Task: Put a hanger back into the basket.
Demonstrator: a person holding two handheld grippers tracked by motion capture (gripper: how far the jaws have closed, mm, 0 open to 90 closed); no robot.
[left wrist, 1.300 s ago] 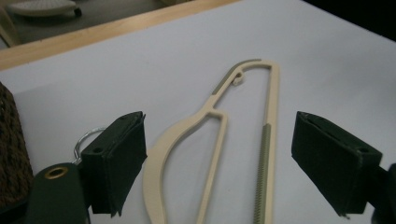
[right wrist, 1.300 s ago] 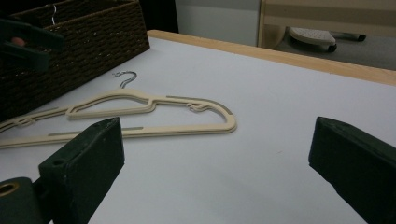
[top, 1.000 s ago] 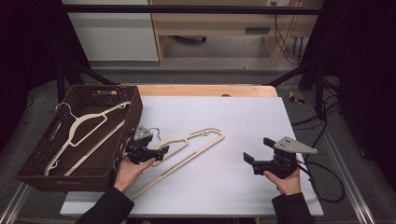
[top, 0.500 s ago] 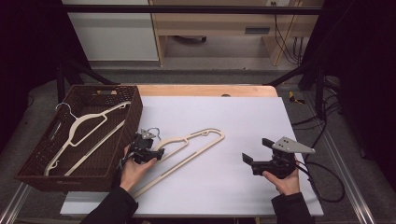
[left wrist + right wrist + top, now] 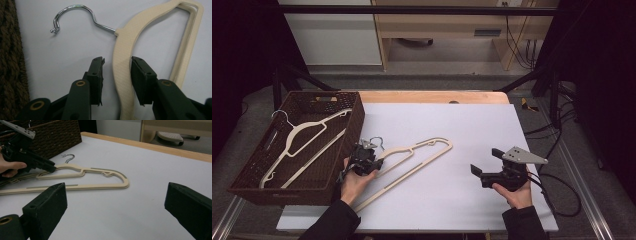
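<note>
Closing on the hanger (image 5: 122, 75) just below its hook, the left gripper (image 5: 117, 77) has one pad touching and one just short, so no grip yet. One hanger (image 5: 304, 145) lies in the basket (image 5: 357, 117); this one lies on the bench (image 5: 472, 125), unlifted. The right gripper (image 5: 115, 205) waits, jaws released.

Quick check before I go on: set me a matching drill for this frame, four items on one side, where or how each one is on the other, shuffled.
Items:
1. hanger on the table
2. hanger in the basket
3. left gripper
4. right gripper

Places or states:
A. lying inside the brown wicker basket
B. jaws wide apart with nothing between them, over the white table
C. flat on the white surface, metal hook toward the basket
D. jaws astride a cream hanger arm just below the hook

Pairs: 1-C, 2-A, 3-D, 4-B
</note>
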